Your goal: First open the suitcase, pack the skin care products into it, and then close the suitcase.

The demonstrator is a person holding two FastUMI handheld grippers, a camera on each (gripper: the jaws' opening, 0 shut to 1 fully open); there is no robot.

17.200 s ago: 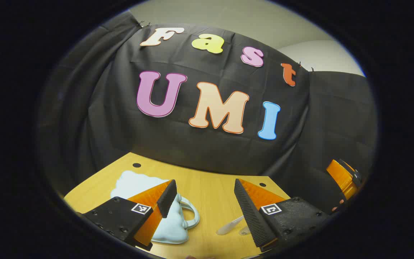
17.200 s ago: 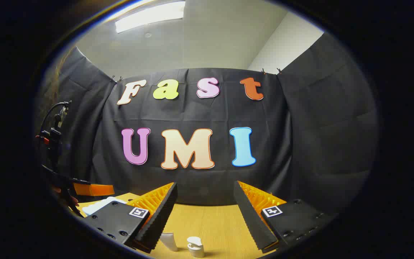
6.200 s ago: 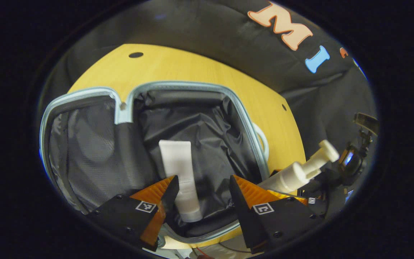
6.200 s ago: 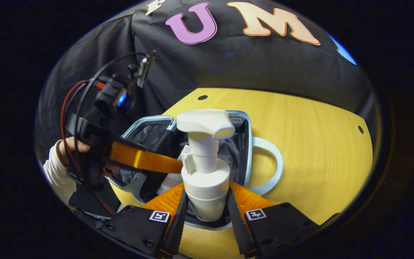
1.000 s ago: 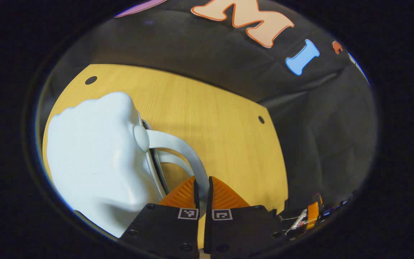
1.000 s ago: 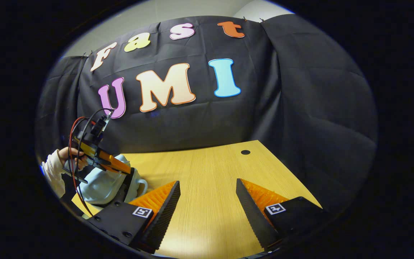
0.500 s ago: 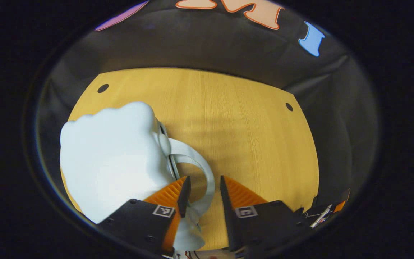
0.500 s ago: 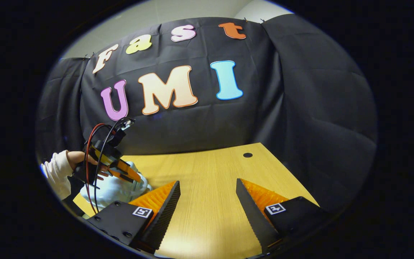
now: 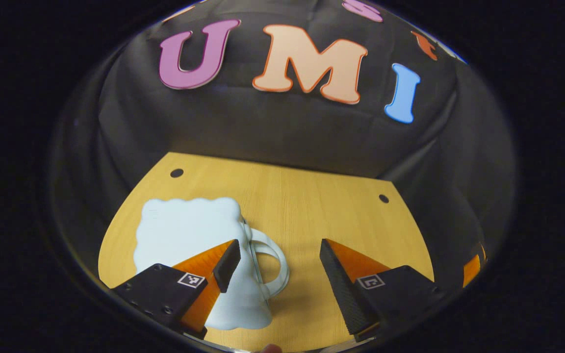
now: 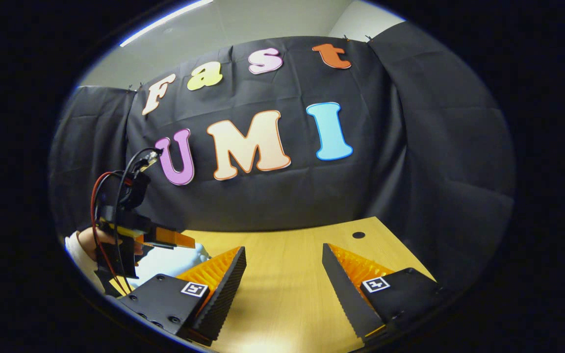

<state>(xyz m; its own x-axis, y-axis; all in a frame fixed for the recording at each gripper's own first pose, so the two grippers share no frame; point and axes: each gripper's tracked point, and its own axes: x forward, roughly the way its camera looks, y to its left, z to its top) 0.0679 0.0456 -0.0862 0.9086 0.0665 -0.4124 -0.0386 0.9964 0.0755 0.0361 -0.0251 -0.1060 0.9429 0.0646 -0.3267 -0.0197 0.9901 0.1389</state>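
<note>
Smooth, matt, moulded-looking pale blue shell on the suitcase (image 9: 184, 230) under the left jaws. Light wood-grain table (image 9: 312, 206) with a low sheen beneath. Matt, creased black cloth wall (image 10: 434, 162) beyond.

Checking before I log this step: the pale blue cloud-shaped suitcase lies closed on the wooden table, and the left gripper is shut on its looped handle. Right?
Not quite. The pale blue cloud-shaped suitcase does lie closed on the wooden table, but the left gripper is open: in the left gripper view its fingers stand wide apart, above the looped handle rather than clamped on it.
</note>
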